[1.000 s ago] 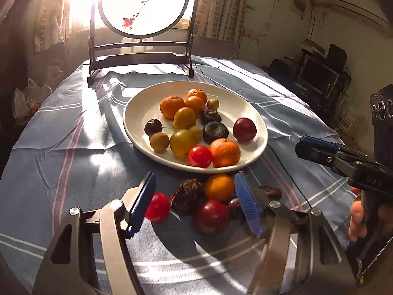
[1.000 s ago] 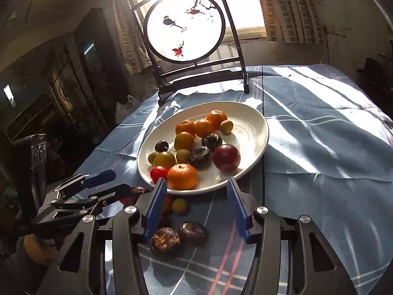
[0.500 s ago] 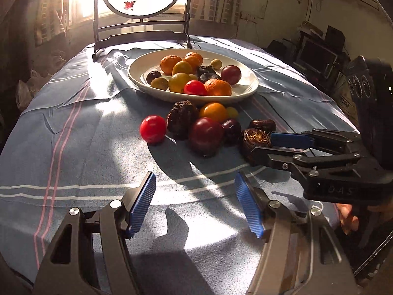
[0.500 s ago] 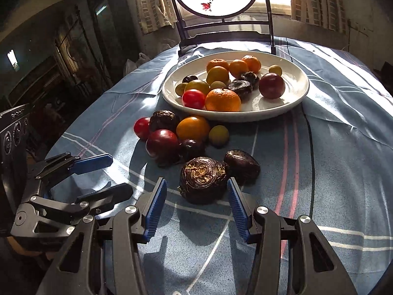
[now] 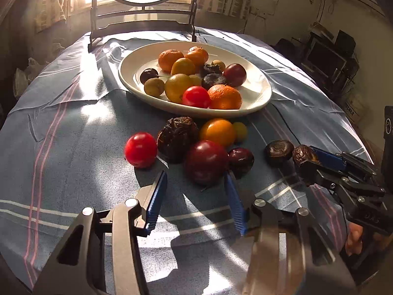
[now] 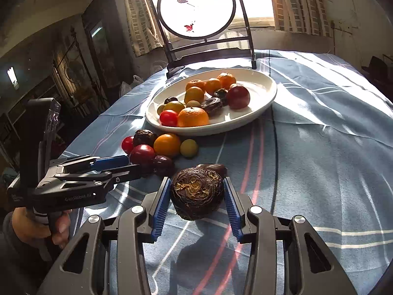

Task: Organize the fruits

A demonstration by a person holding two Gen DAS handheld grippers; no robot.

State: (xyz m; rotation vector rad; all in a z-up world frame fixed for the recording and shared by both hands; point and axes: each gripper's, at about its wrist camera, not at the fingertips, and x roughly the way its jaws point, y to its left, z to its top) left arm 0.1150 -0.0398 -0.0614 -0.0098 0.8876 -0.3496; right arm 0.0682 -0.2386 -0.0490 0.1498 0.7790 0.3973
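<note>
A white plate (image 5: 258, 98) (image 6: 265, 91) holds several oranges, yellow fruits, a tomato and dark fruits. Loose fruits lie on the cloth in front of it. My right gripper (image 6: 196, 194) is shut on a dark wrinkled water chestnut (image 6: 196, 194), which also shows in the left wrist view (image 5: 303, 154). Another dark chestnut (image 5: 278, 151) lies just beyond it. My left gripper (image 5: 196, 186) is open, its fingers either side of a dark red plum (image 5: 206, 161) on the cloth. A red tomato (image 5: 140, 149), a big wrinkled fruit (image 5: 178, 137) and an orange (image 5: 217, 131) lie nearby.
A blue striped cloth (image 5: 61, 147) covers the round table. A dark wooden stand with a round painted screen (image 6: 196, 7) sits behind the plate. A small yellow fruit (image 6: 188, 147) and a small dark plum (image 6: 163, 164) lie among the loose fruits.
My right gripper has closed on the wrinkled chestnut. My left gripper has moved forward, so its open fingers now flank the dark red plum.
</note>
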